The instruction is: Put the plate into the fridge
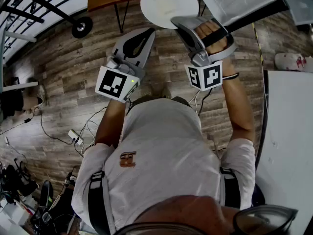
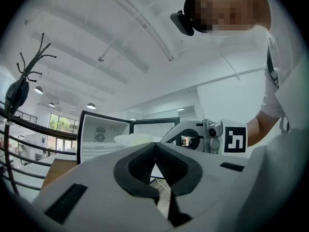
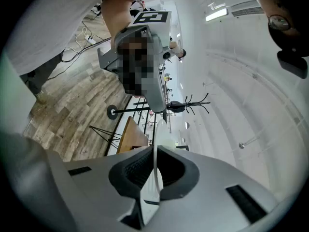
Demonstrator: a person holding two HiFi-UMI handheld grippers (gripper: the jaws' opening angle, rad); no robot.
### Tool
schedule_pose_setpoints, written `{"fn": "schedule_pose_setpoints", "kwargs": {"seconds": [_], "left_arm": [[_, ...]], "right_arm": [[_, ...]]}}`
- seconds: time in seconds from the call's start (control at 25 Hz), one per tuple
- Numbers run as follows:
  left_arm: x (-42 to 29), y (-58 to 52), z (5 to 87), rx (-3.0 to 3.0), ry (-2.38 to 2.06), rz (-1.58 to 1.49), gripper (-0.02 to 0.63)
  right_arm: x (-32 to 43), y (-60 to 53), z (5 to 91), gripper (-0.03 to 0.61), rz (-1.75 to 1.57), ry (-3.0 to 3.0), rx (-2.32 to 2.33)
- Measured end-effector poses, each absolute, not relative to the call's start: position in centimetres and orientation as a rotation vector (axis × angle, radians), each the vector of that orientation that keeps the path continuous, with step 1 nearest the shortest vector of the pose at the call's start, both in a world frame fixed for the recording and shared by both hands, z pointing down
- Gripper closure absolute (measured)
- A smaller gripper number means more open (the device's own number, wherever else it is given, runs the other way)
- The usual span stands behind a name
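Sitting at 12 o'clock, the white plate (image 1: 168, 4) is pinched by its rim in the right gripper (image 1: 180, 24). The open fridge (image 1: 234, 1) is at 1 o'clock. The left gripper (image 1: 145, 33), at 9 o'clock of the right one, is closed on nothing.

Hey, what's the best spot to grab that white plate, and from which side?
Take the plate by its thin rim, coming edge-on from the side nearest the person, one jaw on each face. It is flat and shallow, so only the rim fits between jaws; the right gripper pinches it there now.
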State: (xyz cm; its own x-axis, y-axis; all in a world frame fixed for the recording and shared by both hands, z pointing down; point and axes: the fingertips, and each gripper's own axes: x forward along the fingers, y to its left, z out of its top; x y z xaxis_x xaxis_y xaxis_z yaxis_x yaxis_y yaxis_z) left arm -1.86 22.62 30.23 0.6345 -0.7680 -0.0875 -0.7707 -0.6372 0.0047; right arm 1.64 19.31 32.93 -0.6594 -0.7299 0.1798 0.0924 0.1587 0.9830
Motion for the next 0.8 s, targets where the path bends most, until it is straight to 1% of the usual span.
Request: {"fn": "schedule_pose_setpoints", "kwargs": {"seconds": [0.8], "left_arm": [[-5.9, 22.4, 30.5, -2.841, 1.250, 0.157, 0.595]], "right_arm": [[-1.8, 19.8, 32.1, 0.538, -1.540, -1.751, 0.678]]}}
